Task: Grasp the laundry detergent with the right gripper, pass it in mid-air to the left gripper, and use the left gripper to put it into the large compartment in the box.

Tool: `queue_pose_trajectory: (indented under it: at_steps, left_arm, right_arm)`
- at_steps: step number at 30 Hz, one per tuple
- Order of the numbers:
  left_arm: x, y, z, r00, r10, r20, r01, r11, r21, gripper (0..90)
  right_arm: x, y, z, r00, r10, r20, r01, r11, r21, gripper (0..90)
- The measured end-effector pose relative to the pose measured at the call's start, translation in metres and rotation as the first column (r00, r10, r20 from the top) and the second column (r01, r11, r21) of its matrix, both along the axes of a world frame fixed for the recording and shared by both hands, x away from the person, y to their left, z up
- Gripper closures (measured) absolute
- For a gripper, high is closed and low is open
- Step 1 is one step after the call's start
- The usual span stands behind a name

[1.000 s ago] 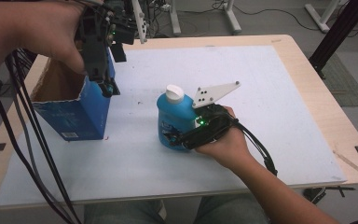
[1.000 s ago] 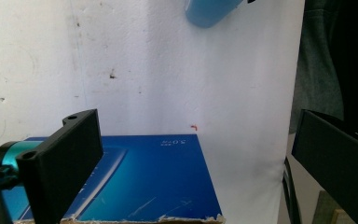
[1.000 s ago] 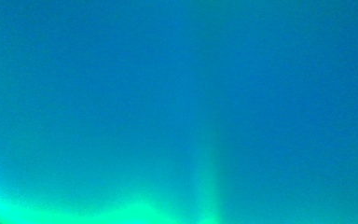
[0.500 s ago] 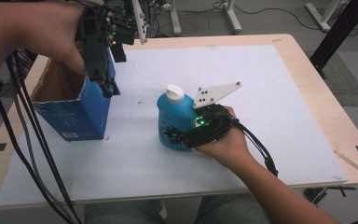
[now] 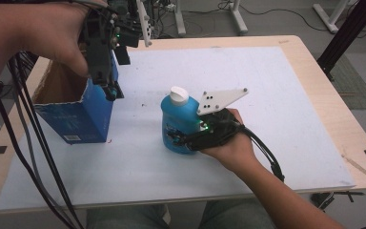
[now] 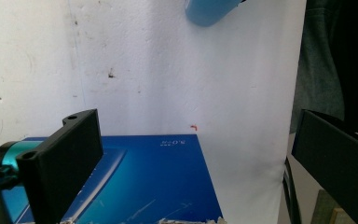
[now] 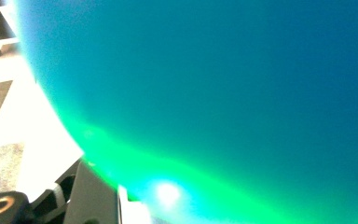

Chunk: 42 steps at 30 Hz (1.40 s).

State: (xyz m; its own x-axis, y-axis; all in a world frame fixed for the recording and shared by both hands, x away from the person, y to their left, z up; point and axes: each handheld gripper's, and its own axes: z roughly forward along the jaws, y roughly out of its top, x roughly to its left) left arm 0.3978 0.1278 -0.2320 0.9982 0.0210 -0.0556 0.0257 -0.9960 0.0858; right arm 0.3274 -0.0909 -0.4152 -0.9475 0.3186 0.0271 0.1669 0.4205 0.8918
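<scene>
Grasp step: right gripper (image 5: 183,138) clamped on the blue plastic bottle with a white cap (image 5: 178,119).

Nearest, the right jaws have just been closing and now press the bottle's lower body; it stands upright on the white table mat (image 5: 267,95). Farther off, the left gripper (image 5: 112,90) hangs with jaws spread above the near wall of the open blue cardboard box (image 5: 83,114), holding nothing. Next likely calls for a lift clear of the mat, then across to the box.

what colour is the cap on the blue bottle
White: a round white cap on the blue plastic bottle, best seen in the high view.
</scene>
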Motion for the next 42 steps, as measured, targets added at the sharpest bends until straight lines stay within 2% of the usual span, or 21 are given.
queue_pose_trajectory:
  at_steps: [12, 18, 25, 31, 42]
  left_arm:
    - [-0.005, -0.004, 0.001, 0.9999, -0.007, -0.011, 0.007, 1.0000, -0.005, 1.7]
    - [-0.014, -0.013, 0.005, 0.9995, -0.031, -0.010, 0.031, 0.9995, -0.010, 1.7]
    - [-0.024, -0.022, 0.012, 0.9989, -0.044, -0.014, 0.043, 0.9987, -0.026, 1.7]
    - [-0.033, -0.030, 0.015, 0.9984, -0.052, -0.023, 0.051, 0.9984, -0.022, 1.7]
    - [-0.046, -0.049, 0.023, 0.9971, -0.072, -0.025, 0.072, 0.9973, -0.018, 1.6]
  right_arm:
    - [0.001, -0.002, 0.004, 0.9995, 0.029, 0.011, -0.029, 1.000, -0.008, 45.9]
    - [0.000, -0.004, 0.020, 0.9986, 0.049, 0.019, -0.049, 0.999, 0.003, 46.0]
    - [-0.002, -0.002, 0.040, 0.9955, 0.090, 0.029, -0.090, 0.996, -0.012, 46.0]
    - [-0.005, 0.002, 0.054, 0.9909, 0.128, 0.041, -0.127, 0.992, -0.027, 45.9]
    - [-0.008, 0.010, 0.071, 0.9802, 0.193, 0.046, -0.190, 0.980, -0.054, 45.9]
